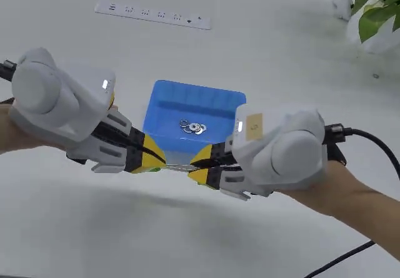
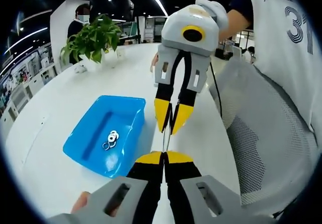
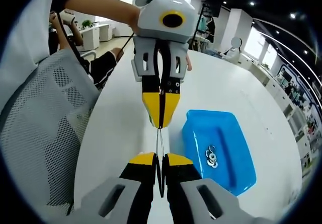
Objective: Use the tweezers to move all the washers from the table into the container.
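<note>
The small silver metal washers (image 1: 194,127) lie in a heap inside the blue plastic tub (image 1: 164,106). The white table (image 1: 187,228) around the tub looks bare, so the job seems about done. Just in front of the tub, the left gripper (image 1: 156,158) and the right gripper (image 1: 200,165) each pinch one end of the thin silver tweezers (image 1: 178,167)

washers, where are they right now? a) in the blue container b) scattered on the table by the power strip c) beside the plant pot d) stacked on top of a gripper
a: the washers lie clustered on the floor of the blue container, as the head view and both gripper views show.
</note>
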